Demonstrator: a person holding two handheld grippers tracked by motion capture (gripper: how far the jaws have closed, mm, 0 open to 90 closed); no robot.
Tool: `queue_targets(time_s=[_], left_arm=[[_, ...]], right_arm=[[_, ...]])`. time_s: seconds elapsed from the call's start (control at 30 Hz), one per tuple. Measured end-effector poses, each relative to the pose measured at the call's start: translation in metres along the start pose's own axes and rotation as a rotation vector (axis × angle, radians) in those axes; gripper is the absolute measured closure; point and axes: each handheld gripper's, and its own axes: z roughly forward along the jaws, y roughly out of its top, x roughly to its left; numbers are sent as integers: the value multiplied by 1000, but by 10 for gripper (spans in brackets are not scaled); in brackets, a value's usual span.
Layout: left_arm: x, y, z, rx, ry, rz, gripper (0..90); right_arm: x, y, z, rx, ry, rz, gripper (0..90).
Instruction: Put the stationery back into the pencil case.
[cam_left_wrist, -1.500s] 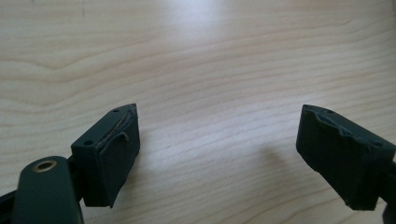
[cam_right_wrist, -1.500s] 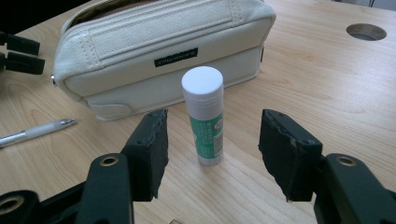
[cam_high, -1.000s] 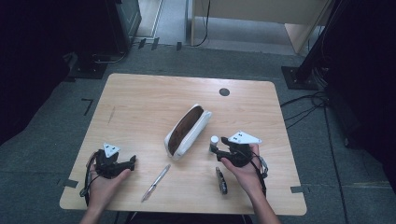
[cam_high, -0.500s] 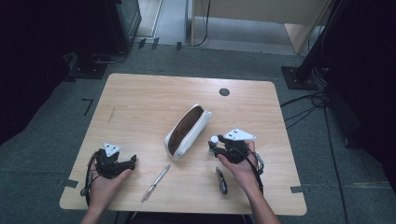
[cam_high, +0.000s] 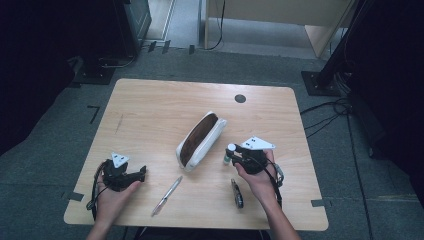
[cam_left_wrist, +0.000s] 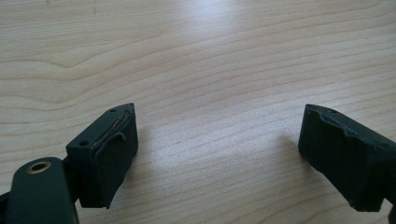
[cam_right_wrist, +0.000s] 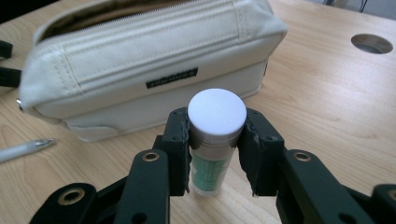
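A small tube (cam_right_wrist: 217, 109) with a white cap and green label stands upright on the wooden table (cam_high: 150, 115), just right of an open cream pencil case (cam_high: 200, 138). My right gripper (cam_right_wrist: 216, 154) has just been closing, and its pads now press on both sides of the tube (cam_high: 230, 149) below the cap. In the high view the right gripper (cam_high: 231, 159) sits at the case's near right end. My left gripper (cam_high: 141, 173) rests near the table's front left. Its jaws stand wide apart over bare wood (cam_left_wrist: 217, 144) with nothing between them.
A silver pen (cam_high: 167, 195) lies near the front edge, between the two hands. A dark pen (cam_high: 237, 193) lies beside the right wrist. A round cable hole (cam_high: 240, 98) is at the back of the table. The case (cam_right_wrist: 149, 60) lies right behind the tube.
The right gripper's jaws have narrowed onto the tube, which was between them but untouched before. Both hands have stayed where they were.
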Motion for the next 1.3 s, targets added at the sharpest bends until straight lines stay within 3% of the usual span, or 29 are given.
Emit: queue_targets(time_s=[0.73,1.3], left_arm=[[0,0,0,1,-1,3,124],[0,0,0,-2,-2,3,126]], right_arm=[[26,52,-32,-92,84,-42,655],[50,82,-28,-137,146,-87,655]])
